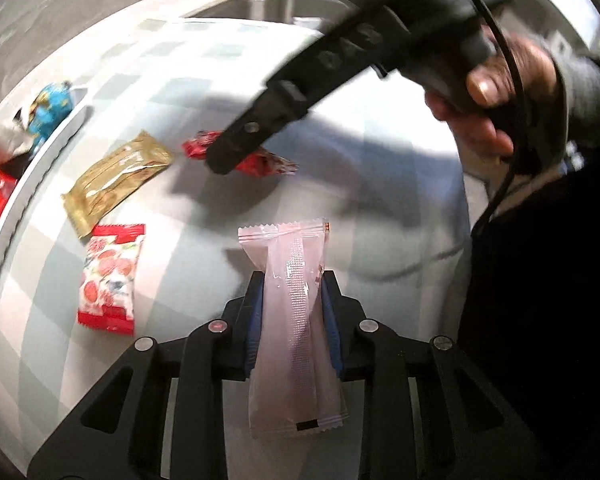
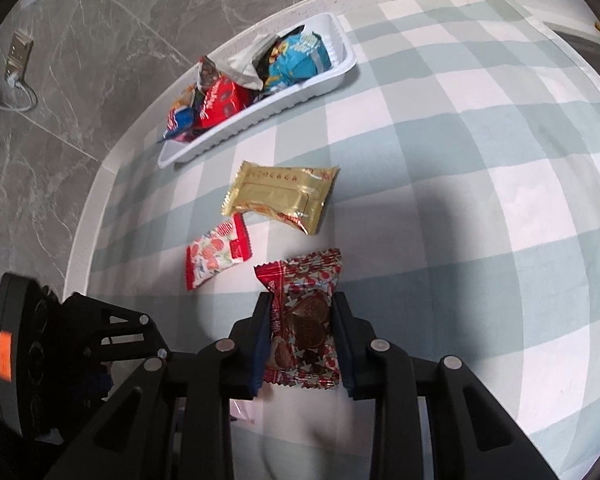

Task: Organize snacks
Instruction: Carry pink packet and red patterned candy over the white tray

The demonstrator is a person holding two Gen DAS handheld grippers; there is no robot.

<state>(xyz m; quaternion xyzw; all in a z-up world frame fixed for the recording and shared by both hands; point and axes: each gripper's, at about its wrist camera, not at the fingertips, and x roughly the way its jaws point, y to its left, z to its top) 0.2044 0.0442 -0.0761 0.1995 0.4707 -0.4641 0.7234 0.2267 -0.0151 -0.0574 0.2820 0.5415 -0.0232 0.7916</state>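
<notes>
My left gripper (image 1: 292,280) is shut on a pale pink snack packet (image 1: 296,320), which it holds upright above the checked tablecloth. My right gripper (image 2: 300,300) is shut on a red cookie packet (image 2: 304,320). In the left wrist view that red packet (image 1: 268,162) sits under the right gripper's fingers (image 1: 228,152). On the cloth lie a gold packet (image 2: 280,196) and a red-and-white strawberry packet (image 2: 216,256). Beyond them, near the table edge, a white tray (image 2: 260,116) holds several snacks, among them blue and red bags.
A person's hand (image 1: 484,92) grips the right gripper's handle, dark sleeve behind it. A steel sink (image 1: 244,8) lies at the far end. The table's left edge (image 2: 88,208) drops to a grey marble floor with a wall socket and cable (image 2: 20,56).
</notes>
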